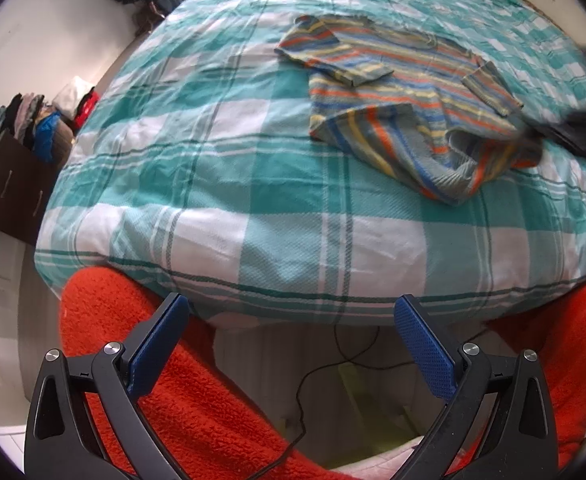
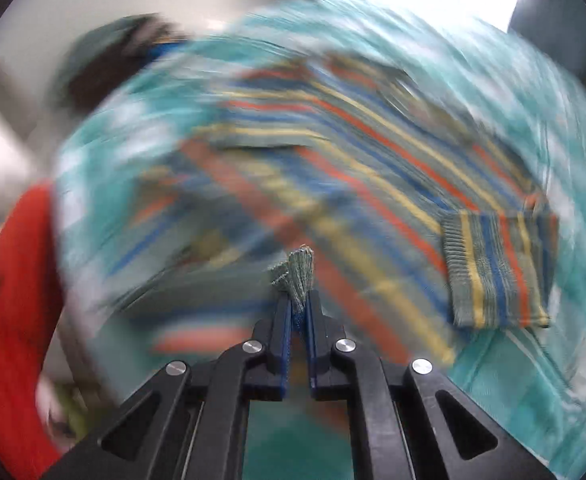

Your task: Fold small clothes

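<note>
A small striped shirt (image 1: 397,80) in grey-green, orange, blue and yellow lies on the teal-and-white checked bed, sleeves folded inward, its near hem lifted and bunched at the right. My left gripper (image 1: 293,312) is open and empty, held off the bed's near edge, well short of the shirt. My right gripper (image 2: 300,300) is shut on the shirt's hem, a tuft of fabric pinched between its pads; it shows blurred at the right edge of the left wrist view (image 1: 573,128). The shirt (image 2: 353,168) is motion-blurred in the right wrist view, one folded sleeve (image 2: 497,268) sharp at the right.
The checked bed cover (image 1: 253,184) fills most of both views. Orange-red fleece-clad legs (image 1: 197,400) are below the bed's near edge, with a black cable (image 1: 333,364) on the floor between them. A pile of clothes on a dark cabinet (image 1: 33,128) stands at the left wall.
</note>
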